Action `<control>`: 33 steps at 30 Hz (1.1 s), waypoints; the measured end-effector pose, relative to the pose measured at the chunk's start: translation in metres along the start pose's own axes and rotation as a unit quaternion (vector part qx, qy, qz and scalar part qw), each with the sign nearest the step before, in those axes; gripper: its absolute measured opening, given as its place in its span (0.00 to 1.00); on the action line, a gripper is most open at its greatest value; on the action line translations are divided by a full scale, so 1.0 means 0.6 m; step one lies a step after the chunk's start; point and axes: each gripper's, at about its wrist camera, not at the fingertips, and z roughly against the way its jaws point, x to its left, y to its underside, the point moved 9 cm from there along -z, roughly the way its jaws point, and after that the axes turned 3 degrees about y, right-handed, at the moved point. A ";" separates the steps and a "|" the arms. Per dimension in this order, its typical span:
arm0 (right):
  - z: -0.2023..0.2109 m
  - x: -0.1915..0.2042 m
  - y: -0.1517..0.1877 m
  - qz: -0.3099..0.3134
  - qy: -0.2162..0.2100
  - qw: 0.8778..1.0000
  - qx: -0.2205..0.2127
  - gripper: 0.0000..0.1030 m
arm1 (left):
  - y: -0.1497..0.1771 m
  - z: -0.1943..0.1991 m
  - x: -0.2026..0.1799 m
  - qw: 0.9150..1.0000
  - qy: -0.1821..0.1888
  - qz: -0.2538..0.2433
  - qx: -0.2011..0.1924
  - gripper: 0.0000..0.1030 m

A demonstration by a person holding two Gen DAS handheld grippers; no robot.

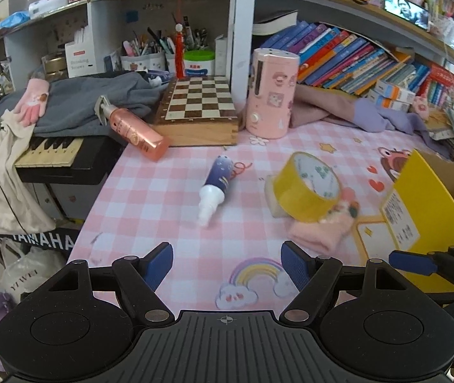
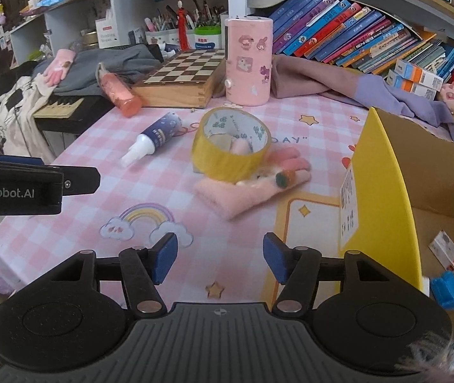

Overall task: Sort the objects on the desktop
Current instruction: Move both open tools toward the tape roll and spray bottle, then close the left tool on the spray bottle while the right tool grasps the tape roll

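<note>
The sorting looks only partly done. On the bench with the pink checked cover, three loose things wait in the middle of both views: a yellow tape roll, which lies on top of a pink glove, and to the left of them a small blue spray bottle lying on its side with the white nozzle toward the camera. At the right edge stands a yellow cardboard box; inside it, in the lower right of the right wrist view, I can see a small white card and a blue block, so I judge that some things are already put away.

The left claw is released, nothing between its blue pads, and it hangs above the rainbow print in the lower part of its view. The right claw is released too and empty, low in its own frame, with the glove and tape ahead of it and the box just to its right.

Farther back, a pink spray bottle leans beside a chessboard box, and a second pink glove lies on grey cloth in the upper left; whether these belong to the task I cannot tell
</note>
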 end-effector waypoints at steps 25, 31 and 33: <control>-0.166 -0.035 -0.122 -0.078 -0.020 0.996 0.035 0.82 | -0.087 -0.240 0.056 0.999 0.007 -0.005 0.053 0.73; -0.191 -0.033 -0.130 -0.084 -0.030 0.995 0.045 0.85 | -0.085 -0.276 0.047 0.996 0.021 -0.032 0.077 0.73; -0.198 -0.031 -0.134 -0.082 -0.032 0.995 0.047 0.85 | -0.082 -0.283 0.044 0.995 0.019 -0.043 0.083 0.69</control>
